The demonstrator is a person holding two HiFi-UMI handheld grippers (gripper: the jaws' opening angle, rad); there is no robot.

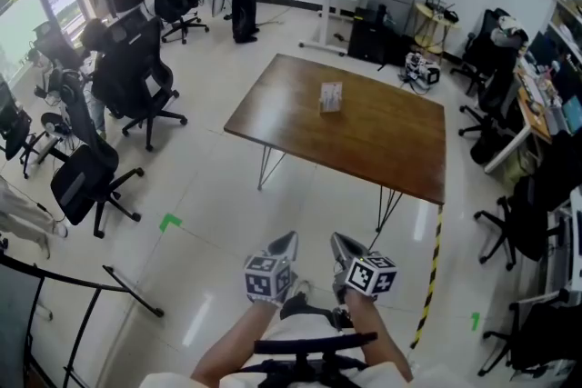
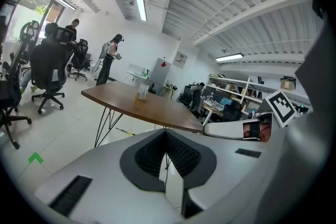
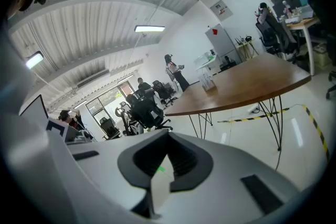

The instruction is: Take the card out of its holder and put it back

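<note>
The card holder [image 1: 331,97] is a small clear stand with a pale card in it, upright on the far half of the brown table [image 1: 364,141]. Both grippers hang over the floor well short of the table's near edge, side by side. My left gripper [image 1: 285,243] is shut with nothing in it, and so is my right gripper [image 1: 345,243]. In the left gripper view the holder [image 2: 142,92] stands far ahead on the table [image 2: 157,108], beyond the shut left gripper [image 2: 166,135]. In the right gripper view the holder [image 3: 208,83] is small and distant past the shut right gripper [image 3: 168,137].
Black office chairs [image 1: 132,82] crowd the left side, with people beyond them at the back. A yellow-black striped tape [image 1: 432,273] runs along the floor under the table's right corner. Desks and chairs [image 1: 518,223] line the right wall. A black stand's legs [image 1: 109,286] spread at lower left.
</note>
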